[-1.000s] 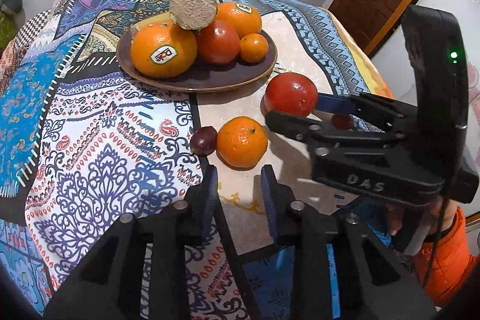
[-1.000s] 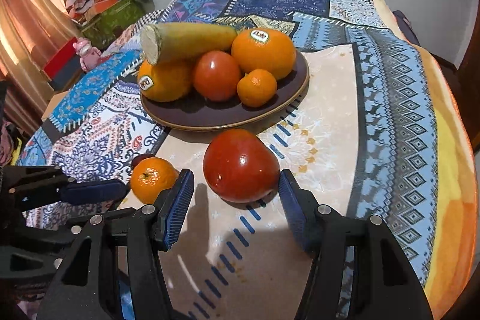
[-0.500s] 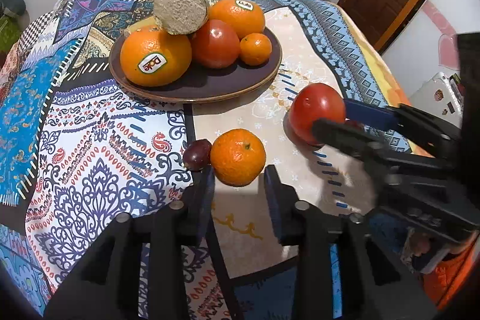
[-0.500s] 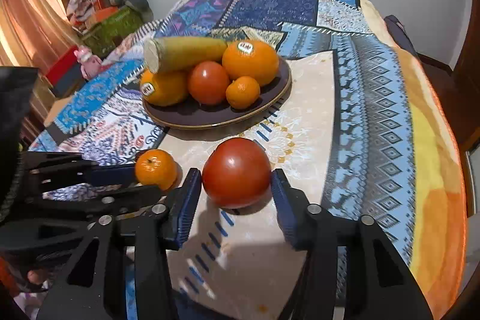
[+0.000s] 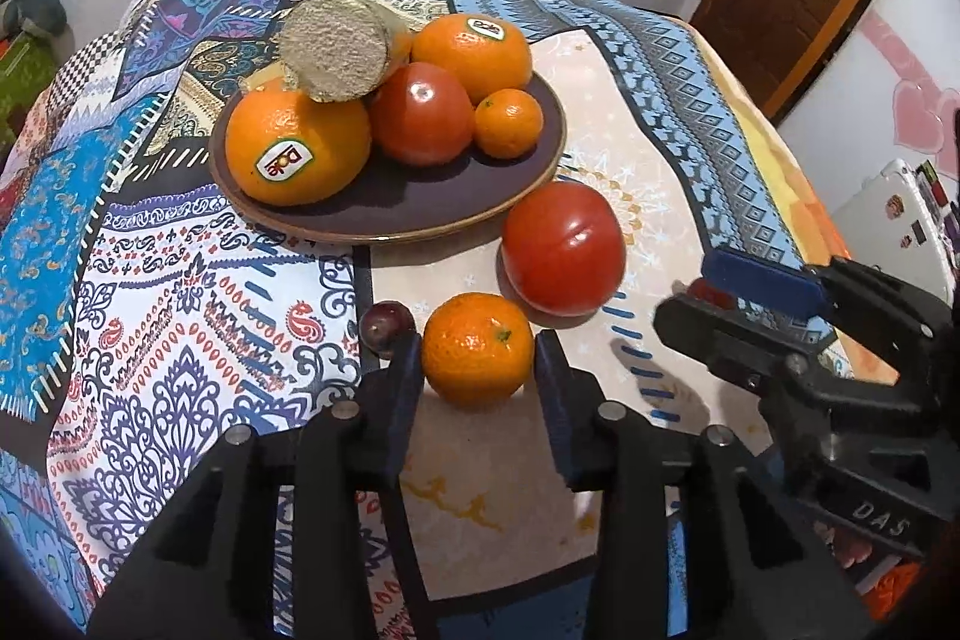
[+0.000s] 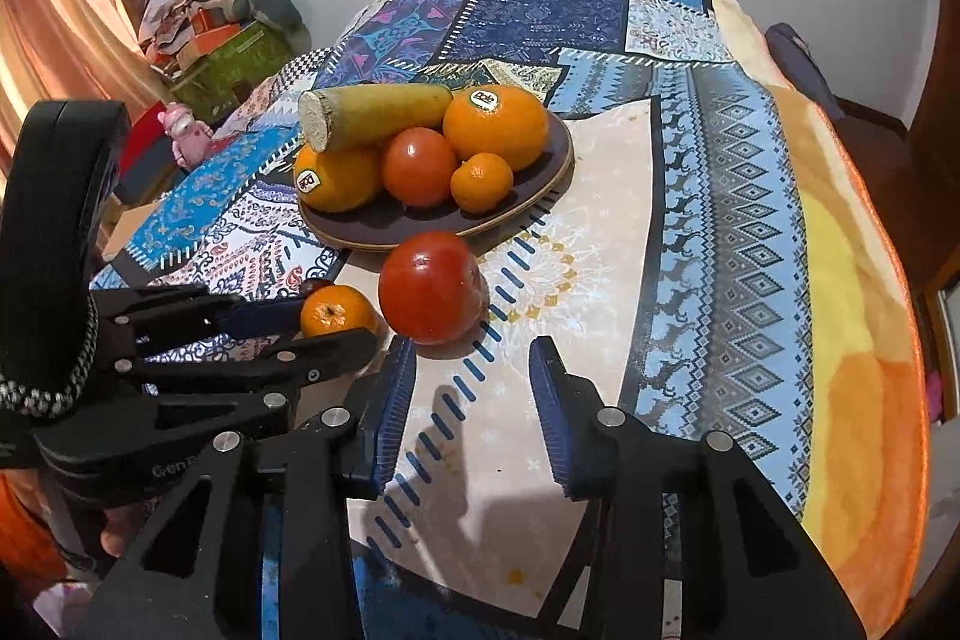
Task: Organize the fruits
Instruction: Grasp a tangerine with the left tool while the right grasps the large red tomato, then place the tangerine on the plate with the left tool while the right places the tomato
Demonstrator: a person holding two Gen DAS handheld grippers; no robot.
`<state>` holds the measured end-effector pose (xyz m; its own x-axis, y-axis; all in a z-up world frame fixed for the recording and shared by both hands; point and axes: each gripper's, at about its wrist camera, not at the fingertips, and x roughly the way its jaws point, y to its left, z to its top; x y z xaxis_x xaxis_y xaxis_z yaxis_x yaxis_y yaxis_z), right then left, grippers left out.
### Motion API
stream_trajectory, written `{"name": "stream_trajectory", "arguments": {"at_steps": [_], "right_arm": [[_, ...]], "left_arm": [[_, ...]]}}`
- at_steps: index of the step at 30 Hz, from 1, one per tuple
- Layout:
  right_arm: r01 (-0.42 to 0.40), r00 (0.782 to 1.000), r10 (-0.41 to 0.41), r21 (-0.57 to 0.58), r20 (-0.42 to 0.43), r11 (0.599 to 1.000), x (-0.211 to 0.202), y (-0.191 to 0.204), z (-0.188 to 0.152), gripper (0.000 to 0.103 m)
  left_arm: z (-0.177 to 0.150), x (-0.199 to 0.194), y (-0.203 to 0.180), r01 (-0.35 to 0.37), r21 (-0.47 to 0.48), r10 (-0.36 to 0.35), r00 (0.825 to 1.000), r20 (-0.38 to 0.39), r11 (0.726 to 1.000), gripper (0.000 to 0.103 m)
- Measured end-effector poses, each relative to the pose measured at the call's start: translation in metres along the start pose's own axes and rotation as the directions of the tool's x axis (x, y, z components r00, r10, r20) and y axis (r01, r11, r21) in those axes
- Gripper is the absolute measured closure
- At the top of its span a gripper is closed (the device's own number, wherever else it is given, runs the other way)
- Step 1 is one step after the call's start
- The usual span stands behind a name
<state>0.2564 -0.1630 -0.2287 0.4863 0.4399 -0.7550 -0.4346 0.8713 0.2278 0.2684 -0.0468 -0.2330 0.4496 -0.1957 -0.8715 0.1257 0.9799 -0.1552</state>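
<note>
Mandarin (image 5: 477, 347) between left tool (image 5: 477, 388) pads; tomato (image 5: 563, 247) just beyond.

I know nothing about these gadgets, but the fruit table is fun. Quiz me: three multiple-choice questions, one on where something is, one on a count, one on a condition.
1. The small dark fruit lies:
A. on the plate
B. on the tablecloth beside the loose mandarin
C. on top of an orange

2. Fruits wearing a sticker:
A. none
B. two
C. four

3. The long yellow fruit's near end is:
A. cut flat
B. pointed
C. wrapped in foil

Answers:
1 B: the small dark fruit sits by the loose mandarin, off the plate.
2 B: both large oranges carry stickers.
3 A: the long yellow fruit shows a flat, rough face.
</note>
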Motion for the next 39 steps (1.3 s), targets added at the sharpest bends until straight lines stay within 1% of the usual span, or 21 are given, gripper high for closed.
{"name": "stream_trajectory", "arguments": {"at_steps": [3, 7, 12, 17, 22, 27, 33, 39], "right_arm": [[-0.006, 1.000, 0.006, 0.005, 0.003, 1.000, 0.003, 0.001, 0.004, 0.061], [-0.029, 1.000, 0.029, 0.011, -0.005, 1.000, 0.014, 0.006, 0.010, 0.061], [-0.031, 0.999, 0.031, -0.005, -0.037, 1.000, 0.037, 0.015, 0.015, 0.058], [-0.014, 0.999, 0.014, -0.004, -0.052, 1.000, 0.050, 0.017, 0.015, 0.058], [-0.013, 0.999, 0.013, -0.008, -0.047, 1.000, 0.047, 0.019, 0.014, 0.058], [-0.021, 0.999, 0.021, -0.018, -0.027, 1.000, 0.041, 0.021, 0.019, 0.059], [-0.028, 0.999, 0.029, -0.017, 0.020, 0.999, 0.031, 0.019, 0.030, 0.059], [-0.026, 0.999, 0.026, 0.010, 0.038, 1.000, 0.036, 0.013, 0.044, 0.059]], "left_arm": [[-0.004, -0.007, 0.004, 0.020, -0.001, -0.020, 1.000, 0.006, 1.000, 0.066], [-0.009, -0.029, 0.015, 0.043, -0.016, -0.042, 0.998, 0.041, 0.999, 0.066], [-0.007, -0.056, 0.037, 0.020, -0.041, -0.016, 0.995, 0.099, 0.999, 0.066], [0.000, -0.064, 0.062, -0.004, -0.086, 0.015, 0.993, 0.121, 0.996, 0.066], [0.004, -0.058, 0.070, 0.010, -0.107, 0.003, 0.993, 0.117, 0.994, 0.066], [0.013, -0.048, 0.062, 0.024, -0.085, -0.014, 0.993, 0.117, 0.996, 0.066], [0.025, -0.035, 0.053, 0.028, -0.052, -0.023, 0.994, 0.104, 0.998, 0.066], [0.036, -0.020, 0.049, 0.030, -0.041, -0.027, 0.996, 0.082, 0.999, 0.066]]}}
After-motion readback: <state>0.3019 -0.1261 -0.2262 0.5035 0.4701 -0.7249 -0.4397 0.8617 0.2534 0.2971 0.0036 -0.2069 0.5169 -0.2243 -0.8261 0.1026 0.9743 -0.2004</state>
